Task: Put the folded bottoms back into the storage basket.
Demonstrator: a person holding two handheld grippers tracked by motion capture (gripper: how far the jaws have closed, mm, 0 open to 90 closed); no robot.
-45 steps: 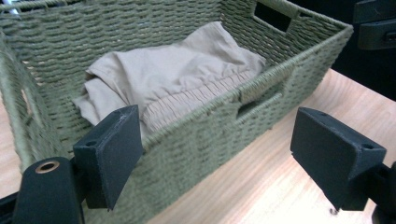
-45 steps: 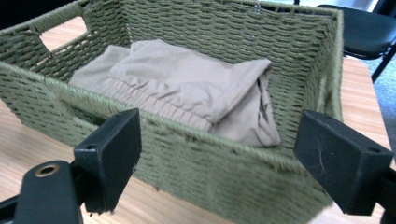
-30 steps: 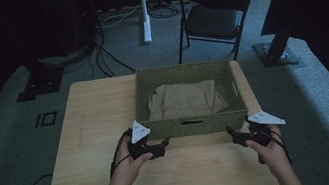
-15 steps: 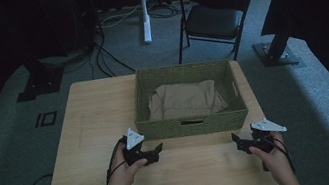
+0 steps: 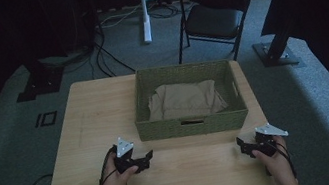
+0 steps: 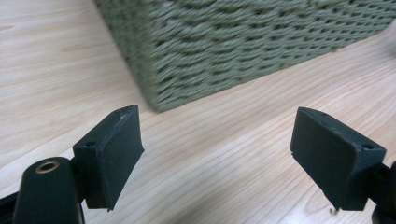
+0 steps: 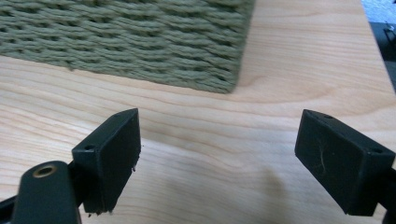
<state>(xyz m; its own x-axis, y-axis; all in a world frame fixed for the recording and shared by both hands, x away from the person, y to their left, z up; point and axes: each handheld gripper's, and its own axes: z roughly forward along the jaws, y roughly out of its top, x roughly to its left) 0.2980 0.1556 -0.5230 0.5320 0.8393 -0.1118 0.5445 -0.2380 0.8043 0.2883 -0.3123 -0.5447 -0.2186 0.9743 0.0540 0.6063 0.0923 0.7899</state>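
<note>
1. High view gives me the woven basket (image 5: 192, 123) on the far half of the table (image 5: 82, 126), with a folded beige cloth (image 5: 184, 100) lying inside it.
2. My left gripper (image 5: 144, 159) is low over the table, near the front left corner of the basket and a little in front of it, not touching it.
3. My right gripper (image 5: 243, 146) is low over the table too, near the front right corner of the basket, also apart from it.
4. In the left gripper view, the jaws stand wide and released, with nothing between them; the basket corner (image 6: 159, 100) is just ahead, over bare wood.
5. In the right gripper view, the jaws are also spread wide and hold nothing; the basket corner (image 7: 229, 84) is ahead, slightly toward the left jaw.
6. Both of my hands are on the near side of the basket, well apart from each other.
</note>
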